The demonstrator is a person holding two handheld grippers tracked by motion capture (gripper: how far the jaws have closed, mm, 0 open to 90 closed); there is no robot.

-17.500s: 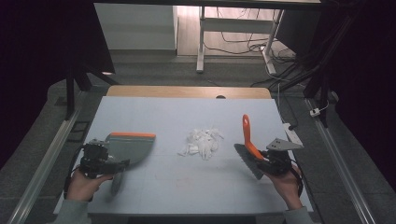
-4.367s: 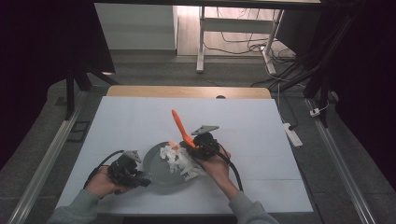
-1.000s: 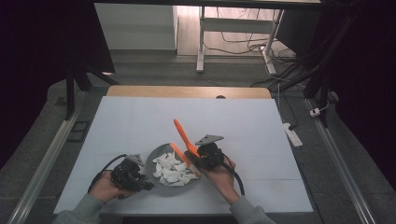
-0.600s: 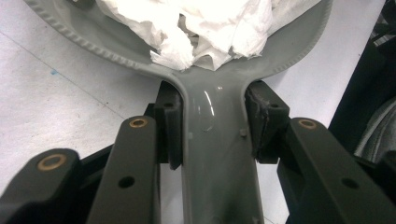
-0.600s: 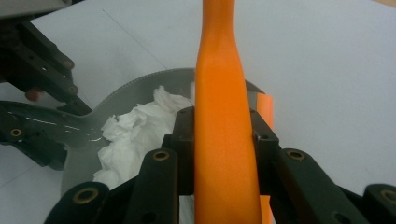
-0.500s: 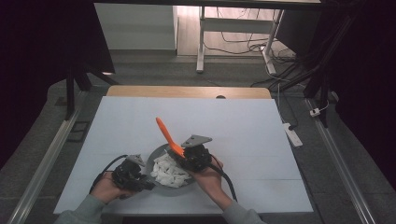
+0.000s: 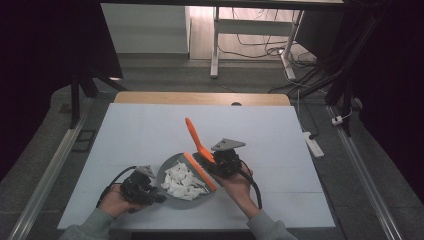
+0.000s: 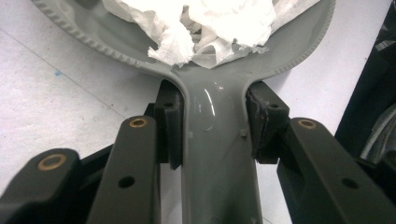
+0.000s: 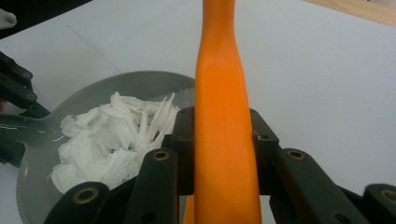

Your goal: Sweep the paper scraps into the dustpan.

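Observation:
A grey dustpan (image 7: 172, 171) lies on the white table near its front edge, with crumpled white paper scraps (image 7: 182, 182) piled in it. My left gripper (image 7: 141, 189) is shut on the dustpan's handle (image 8: 215, 154), a pad pressing each side. My right gripper (image 7: 220, 161) is shut on the orange handle (image 9: 223, 121) of a small brush (image 7: 196, 142); the handle points up and away, and the brush's orange edge (image 7: 201, 171) sits at the pan's right rim. In the right gripper view the dustpan (image 9: 93, 98) and paper scraps (image 9: 109, 140) lie to the left of the handle.
The white table top (image 7: 280, 150) stretches bare behind and to both sides of the pan, with a wooden strip (image 7: 200, 98) along its far edge. Metal rails (image 7: 50, 170) run along the table's sides. A power strip (image 7: 312, 142) lies off the right edge.
My right gripper has shifted right and lifted slightly with the brush, which now stands at the pan's right rim. The left gripper and dustpan have stayed put.

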